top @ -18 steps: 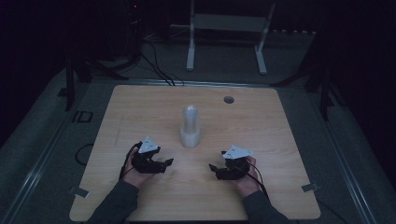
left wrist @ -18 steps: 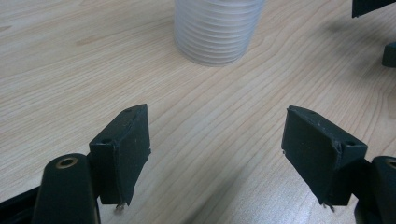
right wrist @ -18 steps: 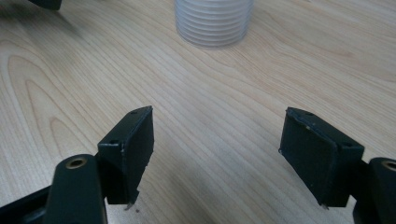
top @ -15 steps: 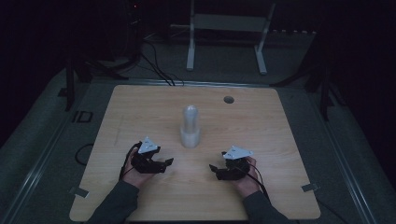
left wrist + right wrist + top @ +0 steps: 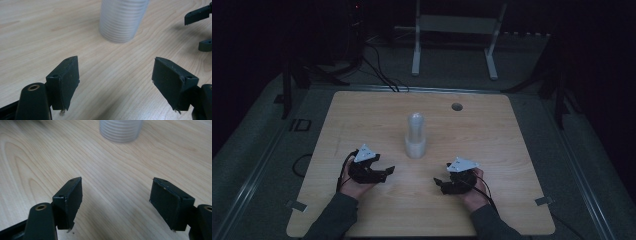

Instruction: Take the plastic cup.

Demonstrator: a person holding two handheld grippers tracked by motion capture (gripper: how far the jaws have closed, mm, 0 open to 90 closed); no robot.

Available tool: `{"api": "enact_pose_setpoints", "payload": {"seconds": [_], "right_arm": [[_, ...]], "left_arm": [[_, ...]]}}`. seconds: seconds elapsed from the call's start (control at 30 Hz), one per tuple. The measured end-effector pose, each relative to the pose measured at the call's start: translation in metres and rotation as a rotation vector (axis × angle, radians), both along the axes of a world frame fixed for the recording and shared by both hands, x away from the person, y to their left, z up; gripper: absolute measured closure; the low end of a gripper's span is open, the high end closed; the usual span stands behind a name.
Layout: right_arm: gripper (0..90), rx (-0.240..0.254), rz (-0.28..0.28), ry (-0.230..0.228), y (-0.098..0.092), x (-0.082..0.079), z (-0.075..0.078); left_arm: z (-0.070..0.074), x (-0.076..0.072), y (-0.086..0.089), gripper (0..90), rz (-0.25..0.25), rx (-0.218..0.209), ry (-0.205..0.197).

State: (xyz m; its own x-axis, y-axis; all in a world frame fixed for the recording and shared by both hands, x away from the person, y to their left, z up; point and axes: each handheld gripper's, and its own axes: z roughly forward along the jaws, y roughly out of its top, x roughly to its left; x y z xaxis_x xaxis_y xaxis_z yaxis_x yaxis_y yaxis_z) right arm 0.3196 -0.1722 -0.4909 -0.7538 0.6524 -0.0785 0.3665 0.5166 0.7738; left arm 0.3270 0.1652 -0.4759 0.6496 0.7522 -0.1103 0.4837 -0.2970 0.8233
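Centrally on the table [image 5: 362, 115] stands one stack of ribbed, translucent white cups [image 5: 415, 135], mouth down and upright, slightly nearer the person than the table's middle. How many cups are nested in it cannot be counted; only the ridged rims show, piled one above another, in the left gripper view [image 5: 122, 20] and the right gripper view [image 5: 120, 130].

Two hand-held grippers flank the stack, both nearer the person than it and both apart from it. The left hand-held gripper [image 5: 384, 172] rests low over the wood to the stack's left, its jaws spread wide with nothing between them but bare wood. The right hand-held gripper [image 5: 439, 184] lies to the stack's right, its jaws likewise parted and empty. Each carries one grey three-cornered plate on top and trails one dark cable. Two forearms in dark sleeves come in from the near edge. In the left gripper view, the right hand-held gripper's black jaw tips [image 5: 198, 15] show at the far right, beyond the stack.

One round cable hole [image 5: 457, 106] sits near the table's far edge. The top is pale wood with rounded corners. Around it the room is dim: grey floor, one white metal frame [image 5: 455, 37] standing behind the table, and several dark cables [image 5: 382, 75] running across the floor at the far left.
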Motion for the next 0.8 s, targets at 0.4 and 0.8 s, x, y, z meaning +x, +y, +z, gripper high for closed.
{"api": "enact_pose_setpoints", "payload": {"seconds": [0.4,0.8], "right_arm": [[27.2,0.015,0.036,-0.034,0.013,0.007,0.025],[31.2,0.09,0.023,-0.038,0.022,0.029,0.04]], "left_arm": [[0.027,0.007,-0.002,24.3,-0.041,-0.015,-0.047],[0.055,0.029,-0.01,25.4,-0.084,-0.007,-0.087]]}}
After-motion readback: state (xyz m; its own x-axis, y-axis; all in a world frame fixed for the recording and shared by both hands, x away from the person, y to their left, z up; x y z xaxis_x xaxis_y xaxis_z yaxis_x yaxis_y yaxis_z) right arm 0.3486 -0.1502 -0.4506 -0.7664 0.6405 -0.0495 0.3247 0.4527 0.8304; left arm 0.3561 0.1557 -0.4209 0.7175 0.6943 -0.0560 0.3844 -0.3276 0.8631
